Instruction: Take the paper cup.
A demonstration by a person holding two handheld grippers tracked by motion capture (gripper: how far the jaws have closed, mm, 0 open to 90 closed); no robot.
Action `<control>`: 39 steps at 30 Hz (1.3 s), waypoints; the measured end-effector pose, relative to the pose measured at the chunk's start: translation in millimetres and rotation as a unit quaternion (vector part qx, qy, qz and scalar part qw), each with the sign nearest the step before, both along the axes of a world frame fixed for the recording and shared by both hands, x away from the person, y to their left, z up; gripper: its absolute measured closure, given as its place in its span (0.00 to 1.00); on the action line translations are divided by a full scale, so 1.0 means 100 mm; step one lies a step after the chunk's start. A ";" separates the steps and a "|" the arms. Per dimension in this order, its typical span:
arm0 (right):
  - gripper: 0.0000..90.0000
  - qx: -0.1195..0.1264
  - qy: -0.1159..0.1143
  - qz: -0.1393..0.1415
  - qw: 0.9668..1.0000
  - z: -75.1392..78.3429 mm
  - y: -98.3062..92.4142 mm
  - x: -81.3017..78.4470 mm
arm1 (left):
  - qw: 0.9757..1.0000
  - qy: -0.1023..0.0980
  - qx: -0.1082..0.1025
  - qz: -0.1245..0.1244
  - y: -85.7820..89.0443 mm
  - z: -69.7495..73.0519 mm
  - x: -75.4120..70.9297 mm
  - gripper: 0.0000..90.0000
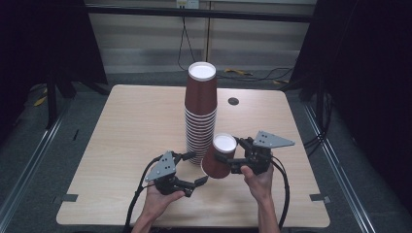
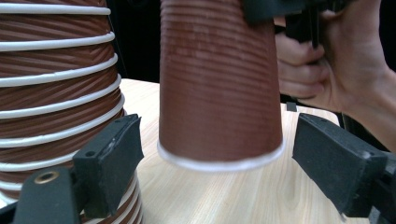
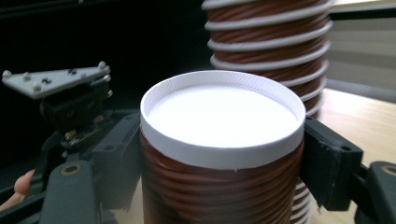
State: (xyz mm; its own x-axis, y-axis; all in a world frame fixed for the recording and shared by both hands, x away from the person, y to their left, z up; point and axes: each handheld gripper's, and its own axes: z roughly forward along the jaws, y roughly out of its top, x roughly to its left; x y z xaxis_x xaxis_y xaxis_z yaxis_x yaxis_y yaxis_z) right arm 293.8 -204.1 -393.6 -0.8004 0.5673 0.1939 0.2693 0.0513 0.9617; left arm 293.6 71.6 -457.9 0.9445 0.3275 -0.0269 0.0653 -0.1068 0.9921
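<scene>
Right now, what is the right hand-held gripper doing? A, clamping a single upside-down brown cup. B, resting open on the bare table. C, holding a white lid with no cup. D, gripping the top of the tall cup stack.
A: the right hand-held gripper has its pads pressed on both sides of a single upside-down brown cup, white base up, beside the tall cup stack.

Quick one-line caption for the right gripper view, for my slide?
Right tool clamps an upside-down ribbed brown paper cup beside the tall stack of matching cups.
</scene>
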 end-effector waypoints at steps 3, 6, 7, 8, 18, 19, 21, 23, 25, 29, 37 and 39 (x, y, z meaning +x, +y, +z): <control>0.27 0.001 0.004 0.008 1.000 -0.05 0.05 0.00 | 1.000 0.002 0.009 0.002 -0.03 -0.02 0.01 0.17; 0.27 0.002 0.004 0.012 1.000 -0.08 0.06 0.00 | 1.000 0.008 0.003 -0.002 -0.04 -0.04 0.01 0.17; 0.27 0.000 0.006 0.014 1.000 -0.09 0.09 0.00 | 1.000 0.007 0.007 -0.002 -0.05 -0.06 0.02 0.17; 0.27 0.001 0.006 0.015 1.000 -0.10 0.10 -0.01 | 1.000 0.009 0.011 -0.003 -0.06 -0.07 0.02 0.17; 0.27 0.014 0.006 0.028 1.000 -0.11 0.14 0.01 | 1.000 0.017 0.004 -0.013 -0.10 -0.08 0.06 0.13; 0.27 0.014 0.006 0.028 1.000 -0.11 0.14 0.01 | 1.000 0.017 0.004 -0.013 -0.10 -0.08 0.06 0.11; 0.27 0.013 0.007 0.031 0.999 -0.12 0.16 0.01 | 1.000 0.015 0.010 -0.010 -0.12 -0.08 0.07 0.09; 0.27 0.015 0.006 0.036 0.999 -0.13 0.19 0.01 | 1.000 0.021 0.009 -0.013 -0.14 -0.10 0.08 0.09; 0.27 0.015 0.005 0.038 0.999 -0.14 0.22 0.01 | 1.000 0.024 0.009 -0.016 -0.15 -0.10 0.08 0.08; 0.27 0.017 0.006 0.041 0.999 -0.14 0.26 0.01 | 1.000 0.025 0.008 -0.013 -0.17 -0.11 0.09 0.06; 0.27 0.019 0.006 0.045 0.999 -0.14 0.31 0.02 | 0.999 0.033 0.012 -0.015 -0.20 -0.15 0.12 0.07; 0.27 0.019 0.006 0.048 0.999 -0.16 0.32 0.02 | 0.999 0.033 0.013 -0.016 -0.20 -0.15 0.13 0.07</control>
